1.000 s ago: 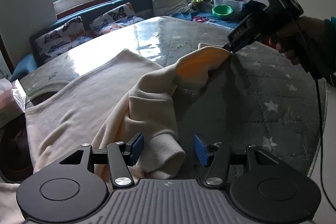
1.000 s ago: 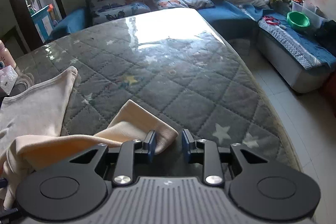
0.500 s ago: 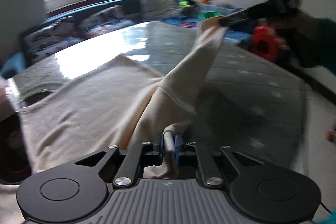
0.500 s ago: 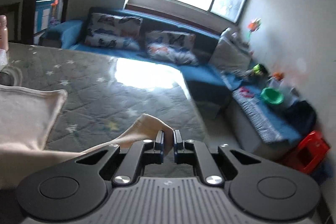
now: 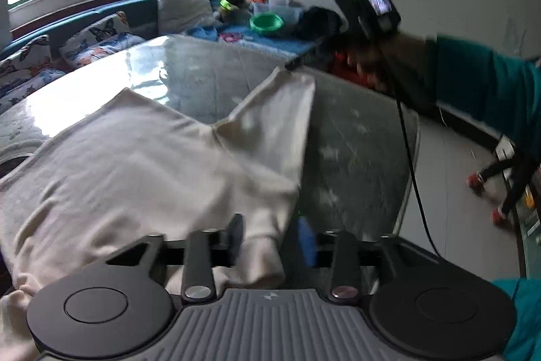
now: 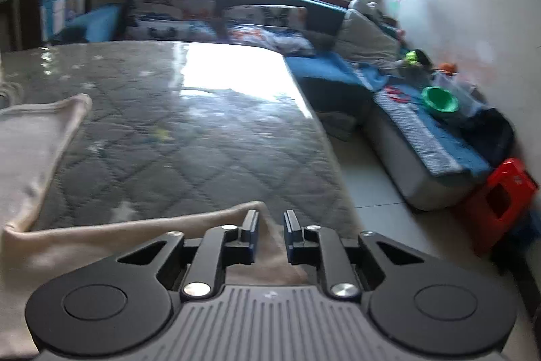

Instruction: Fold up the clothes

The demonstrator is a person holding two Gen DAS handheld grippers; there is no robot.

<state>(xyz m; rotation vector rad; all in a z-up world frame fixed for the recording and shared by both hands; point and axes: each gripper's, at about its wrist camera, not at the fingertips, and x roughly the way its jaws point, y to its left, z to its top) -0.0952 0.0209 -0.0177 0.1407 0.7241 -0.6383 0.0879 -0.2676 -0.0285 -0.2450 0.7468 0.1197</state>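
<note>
A cream garment (image 5: pixel 135 164) lies spread on the grey quilted table (image 5: pixel 355 137). My left gripper (image 5: pixel 270 239) is open, its jaws apart, with the garment's near corner lying between them. In the left wrist view my right gripper (image 5: pixel 290 66) is at the garment's far corner, which is lifted off the table. In the right wrist view my right gripper (image 6: pixel 270 235) has its jaws slightly apart with the cream cloth (image 6: pixel 135 235) lying between and under them.
The table's right edge (image 6: pixel 331 151) drops to a tiled floor. A blue sofa with cushions (image 6: pixel 216 12) stands behind the table. A bench holds a green bowl (image 6: pixel 439 100). A red stool (image 6: pixel 503 195) stands on the floor.
Both grippers were shut on the garment's corners half a second ago; both jaws have now opened. The garment has been pulled out flatter across the table.
</note>
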